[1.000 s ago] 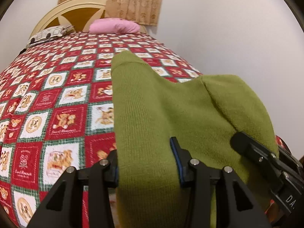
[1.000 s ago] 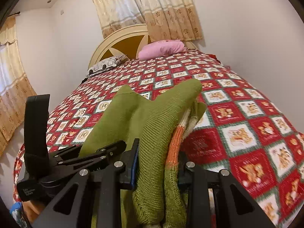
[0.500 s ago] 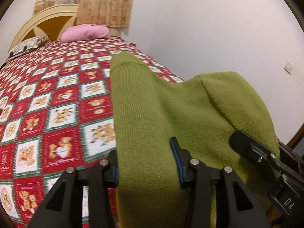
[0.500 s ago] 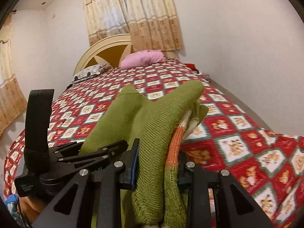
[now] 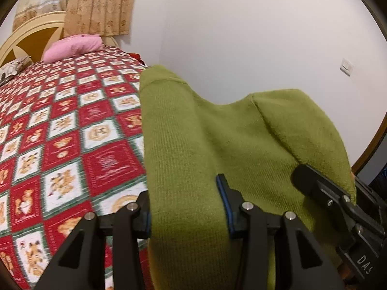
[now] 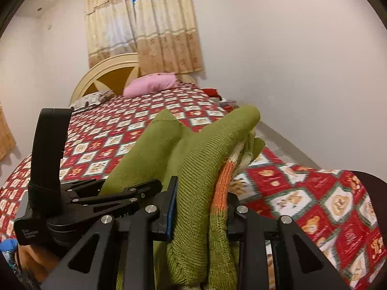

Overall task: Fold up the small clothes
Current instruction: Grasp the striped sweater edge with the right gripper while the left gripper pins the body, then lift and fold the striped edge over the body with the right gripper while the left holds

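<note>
Green knit is what fills both your views: one sweater (image 5: pixel 208 145), held up off the bed (image 5: pixel 72 133) between your two grippers. Your left gripper (image 5: pixel 186 207) is pinching a wide fold of it, with cloth packed between the two fingers and draping over them. Your right gripper (image 6: pixel 200 207) is clamped on a thicker bunch, where you can see an orange and cream striped edge of the sweater (image 6: pixel 193 169) squeezed against the right-hand finger.

Compared with a second ago, your grip on the cloth looks the same on both sides, same fold, same peaks sticking up. What changed is where you're pointing. In the left wrist view the bed has slid off to the left and white wall now takes up most of the frame, with a light switch (image 5: pixel 347 67) showing that wasn't there before. In the right wrist view the curtains (image 6: pixel 142 24) and headboard (image 6: pixel 106 77) sit more toward the centre, and more wall shows on the right.

Count-wise: one sweater, two grippers, one pink pillow (image 6: pixel 151 84), one patterned pillow (image 6: pixel 90 100) beside it, and one headboard. Your left gripper shows up in the right wrist view too (image 6: pixel 135 191), just beside the right one.
</note>
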`<state>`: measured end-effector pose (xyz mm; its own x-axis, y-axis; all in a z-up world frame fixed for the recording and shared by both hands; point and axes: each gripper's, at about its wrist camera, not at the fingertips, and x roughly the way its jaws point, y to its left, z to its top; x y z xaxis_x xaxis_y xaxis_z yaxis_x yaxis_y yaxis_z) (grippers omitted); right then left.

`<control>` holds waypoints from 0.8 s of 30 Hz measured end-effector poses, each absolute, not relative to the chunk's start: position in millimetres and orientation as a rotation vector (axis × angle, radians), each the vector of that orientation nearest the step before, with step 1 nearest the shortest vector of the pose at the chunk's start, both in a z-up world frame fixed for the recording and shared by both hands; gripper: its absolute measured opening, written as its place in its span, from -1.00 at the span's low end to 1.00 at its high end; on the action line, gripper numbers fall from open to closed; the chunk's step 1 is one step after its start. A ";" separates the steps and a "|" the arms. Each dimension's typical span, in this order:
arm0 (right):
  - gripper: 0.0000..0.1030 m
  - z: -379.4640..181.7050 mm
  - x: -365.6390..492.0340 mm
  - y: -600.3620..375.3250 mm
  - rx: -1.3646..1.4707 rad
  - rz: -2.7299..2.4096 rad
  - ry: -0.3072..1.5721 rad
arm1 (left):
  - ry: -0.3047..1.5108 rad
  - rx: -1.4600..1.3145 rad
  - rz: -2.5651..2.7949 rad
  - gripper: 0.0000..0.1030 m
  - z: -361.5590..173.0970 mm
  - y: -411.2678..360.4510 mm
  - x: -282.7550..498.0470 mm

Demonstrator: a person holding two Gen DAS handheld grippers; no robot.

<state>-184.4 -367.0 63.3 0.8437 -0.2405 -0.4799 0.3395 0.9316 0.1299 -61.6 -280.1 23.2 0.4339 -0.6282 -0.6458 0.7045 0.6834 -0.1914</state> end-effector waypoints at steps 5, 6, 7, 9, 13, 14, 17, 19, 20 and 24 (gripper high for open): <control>-0.45 54.7 -181.3 -391.6 0.201 -0.350 0.486 | 0.773 0.113 -0.829 -0.14 15.9 -305.8 -61.0; -0.45 52.6 -179.2 -394.9 0.189 -0.358 0.488 | 0.770 0.114 -0.828 -0.14 15.3 -310.3 -59.8; -0.45 50.8 -177.0 -398.3 0.175 -0.368 0.490 | 0.762 0.120 -0.826 -0.14 14.4 -315.4 -60.5; -0.45 45.9 -171.2 -409.5 0.161 -0.380 0.494 | 0.753 0.127 -0.819 -0.14 10.9 -326.0 -58.9; -0.46 32.0 -161.6 -430.7 0.166 -0.408 0.522 | 0.774 0.123 -0.806 -0.14 0.5 -343.9 -49.8; -0.46 25.9 -158.9 -437.5 0.178 -0.413 0.536 | 0.777 0.137 -0.800 -0.14 -3.1 -348.3 -49.2; -0.46 10.9 -153.0 -448.7 0.211 -0.426 0.570 | 0.794 0.171 -0.787 -0.15 -13.9 -359.3 -49.0; -0.46 5.0 -152.0 -453.4 0.217 -0.434 0.579 | 0.793 0.168 -0.785 -0.15 -15.6 -360.1 -48.4; -0.46 2.8 -151.7 -456.3 0.224 -0.435 0.583 | 0.795 0.164 -0.787 -0.15 -15.6 -359.6 -48.5; -0.47 -5.0 -147.7 -463.7 0.235 -0.443 0.610 | 0.798 0.176 -0.783 -0.14 -16.3 -362.9 -50.0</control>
<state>-147.7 -463.7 -5.0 0.7303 -0.3299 -0.5982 0.4662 0.8808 0.0833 -50.0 -362.9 -16.3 0.4386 -0.5632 -0.7003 0.6893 0.7108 -0.1399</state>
